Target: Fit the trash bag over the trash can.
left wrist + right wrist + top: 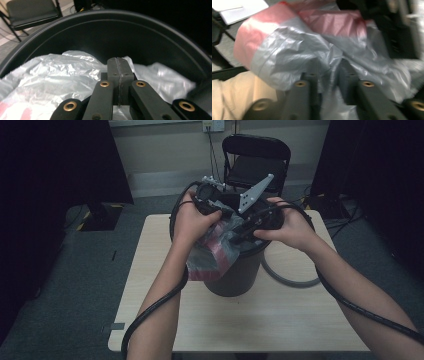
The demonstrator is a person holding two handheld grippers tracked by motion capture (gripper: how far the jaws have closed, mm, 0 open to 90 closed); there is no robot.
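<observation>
L fingers [119, 75], low centre of the left gripper view, are pressed together w/ a thin seam between the pads; whether film is pinched there can't be told. Crinkled silver-grey plastic bag w/ pink-red band [62, 75] lies right under and around them, spreading to lower left of the frame, inside the round black plastic bin [140, 32].

R fingers [329, 82], low centre of the right gripper view, stand slightly apart w/ bag film [294, 50] bunched in the gap; frame is blurred, so a firm pinch can't be confirmed.

High view: bin [235, 275] at centre of the pale wood desk [280, 325], bag [210, 255] draped over its left rim. L gripper [210, 200] is at that draped edge; R gripper [260, 222] over the mouth. Likely next: spreading the bag across the rim, towards frame right.

Count: 1 bin, 1 bag, 2 grippers, 1 grey hose loop [290, 277] on desk right of bin, 1 black folding chair [256, 162] top centre.
</observation>
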